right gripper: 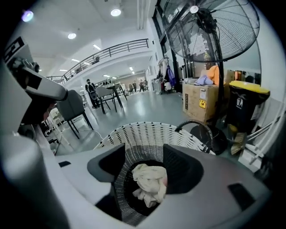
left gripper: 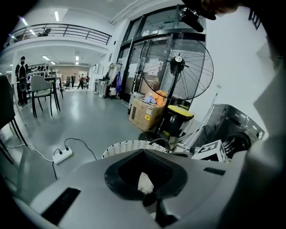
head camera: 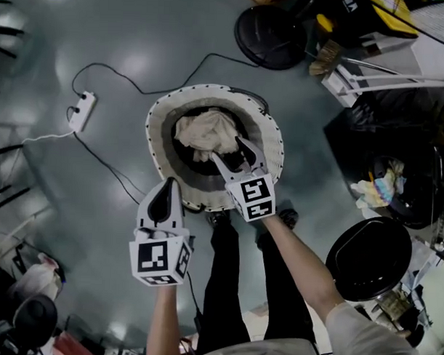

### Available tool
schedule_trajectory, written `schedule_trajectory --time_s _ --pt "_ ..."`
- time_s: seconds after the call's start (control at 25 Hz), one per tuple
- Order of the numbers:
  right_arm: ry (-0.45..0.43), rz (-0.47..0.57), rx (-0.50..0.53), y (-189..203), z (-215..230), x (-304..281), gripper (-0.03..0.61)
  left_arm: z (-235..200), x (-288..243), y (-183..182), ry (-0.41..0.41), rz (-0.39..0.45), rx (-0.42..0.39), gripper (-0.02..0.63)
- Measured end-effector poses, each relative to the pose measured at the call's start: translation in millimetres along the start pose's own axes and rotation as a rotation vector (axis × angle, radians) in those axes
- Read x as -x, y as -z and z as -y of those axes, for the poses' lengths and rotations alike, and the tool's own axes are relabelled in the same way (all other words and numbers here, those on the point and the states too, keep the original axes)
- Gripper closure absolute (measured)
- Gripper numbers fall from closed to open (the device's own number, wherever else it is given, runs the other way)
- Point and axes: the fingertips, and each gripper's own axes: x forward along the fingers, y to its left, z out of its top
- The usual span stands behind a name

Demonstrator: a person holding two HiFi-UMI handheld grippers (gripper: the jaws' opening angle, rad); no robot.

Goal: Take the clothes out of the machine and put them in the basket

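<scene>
White woven basket (head camera: 157,116) on a grey floor, with a crumpled cream cloth (head camera: 205,130) lying in its dark bottom. The right gripper (head camera: 227,148) hangs over the basket, jaws apart and empty, the cloth just ahead and below. The left gripper (head camera: 165,190), jaws together, sits outside the near rim, farther off.

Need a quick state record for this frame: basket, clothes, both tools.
basket: white woven, on the floor
cloth: cream, bunched inside the basket
right tool: open, over the basket above the cloth, holding nothing
left tool: jaws together, beside the basket's rim
power strip: on the floor, left of the basket in the head view
</scene>
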Motion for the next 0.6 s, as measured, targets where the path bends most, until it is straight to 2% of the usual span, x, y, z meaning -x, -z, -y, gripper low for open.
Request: schedule_trajectory --time_s 0.08,0.32,0.48,0.6 --pt "0.022 0.017 -0.012 -3.2 10.5 14.5 0.324 11.5 -4.9 -3.0 0.013 0.001 -0.015 0.595" --pt "0.111 0.087 -0.044 -14.2 55.8 63.8 0.533 66.8 -23.3 -4.5 0.08 -0.008 -0.08 0.595" --pt "0.155 0.122 -0.065 -9.8 89.9 112.9 0.555 126.4 -33.7 2.0 0.144 -0.025 -0.129 0.595" --pt "0.22 0.142 -0.096 4.0 128.5 159.9 0.555 182.9 -42.9 6.4 0.208 -0.035 -0.176 0.595"
